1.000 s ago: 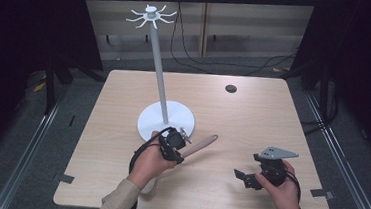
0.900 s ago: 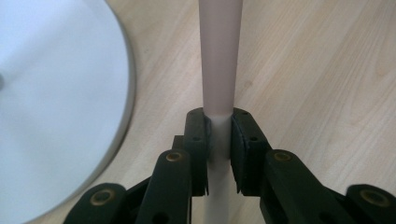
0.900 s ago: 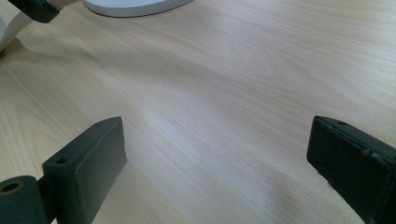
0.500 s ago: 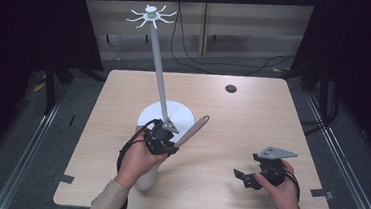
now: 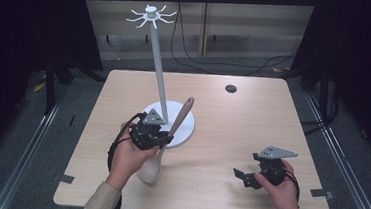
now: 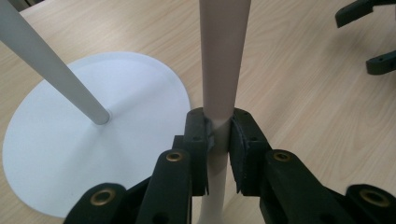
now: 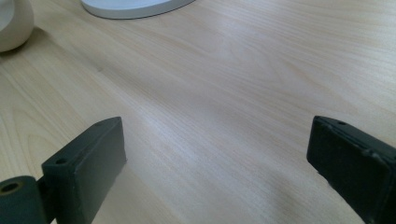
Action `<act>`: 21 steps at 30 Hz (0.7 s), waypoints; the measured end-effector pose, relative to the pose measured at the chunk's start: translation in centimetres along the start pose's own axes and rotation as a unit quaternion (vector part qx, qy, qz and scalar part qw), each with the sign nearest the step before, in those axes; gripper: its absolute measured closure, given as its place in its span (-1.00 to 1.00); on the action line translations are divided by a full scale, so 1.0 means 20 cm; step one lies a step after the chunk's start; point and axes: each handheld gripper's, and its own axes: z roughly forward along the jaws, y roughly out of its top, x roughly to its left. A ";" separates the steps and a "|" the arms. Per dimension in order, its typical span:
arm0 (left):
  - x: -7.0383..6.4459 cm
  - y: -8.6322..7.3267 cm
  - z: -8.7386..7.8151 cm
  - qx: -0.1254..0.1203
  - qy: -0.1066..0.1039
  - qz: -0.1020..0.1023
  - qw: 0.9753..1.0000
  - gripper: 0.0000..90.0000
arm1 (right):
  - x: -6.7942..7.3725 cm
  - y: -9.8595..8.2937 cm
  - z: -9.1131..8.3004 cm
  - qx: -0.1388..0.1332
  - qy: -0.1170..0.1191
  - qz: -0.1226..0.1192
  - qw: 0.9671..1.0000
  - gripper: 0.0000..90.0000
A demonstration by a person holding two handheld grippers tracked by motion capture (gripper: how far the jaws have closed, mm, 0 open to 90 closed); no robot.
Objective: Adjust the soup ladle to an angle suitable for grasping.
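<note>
Left hand-held gripper [image 6: 218, 140] clenched on pale wooden spoon [image 5: 170, 139], handle tipped toward 1 o'clock; right hand-held gripper [image 5: 242, 178] released, low over tabletop [image 5: 252, 120].

Wooden spoon [image 5: 170, 138]: pale beige, long handle, rounded bowl. Held steeply tilted, bowl end down near the table's front edge, handle end up over the stand's white base. Clamped mid-handle.

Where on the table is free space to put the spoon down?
The table is bare between the white stand base and the right gripper, and along the far edge left of the small dark disc. It is crowded where the left gripper holds the spoon.
</note>
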 end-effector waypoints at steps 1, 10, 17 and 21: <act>0.00 0.00 -0.01 -0.007 0.001 -0.001 1.000 0.74 | 0.00 0.00 0.00 0.001 0.000 0.000 1.000 -0.91; 0.01 -0.01 -0.08 -0.077 -0.004 -0.006 0.997 0.74 | 0.00 0.00 0.00 -0.002 0.000 0.000 1.000 -0.91; 0.03 -0.01 -0.13 -0.111 0.002 -0.015 0.994 0.74 | 0.01 0.01 0.01 -0.005 0.003 -0.003 1.000 -0.91; 0.03 -0.01 -0.16 -0.132 0.008 -0.018 0.991 0.74 | 0.01 0.01 0.01 -0.005 0.002 -0.003 1.000 -0.91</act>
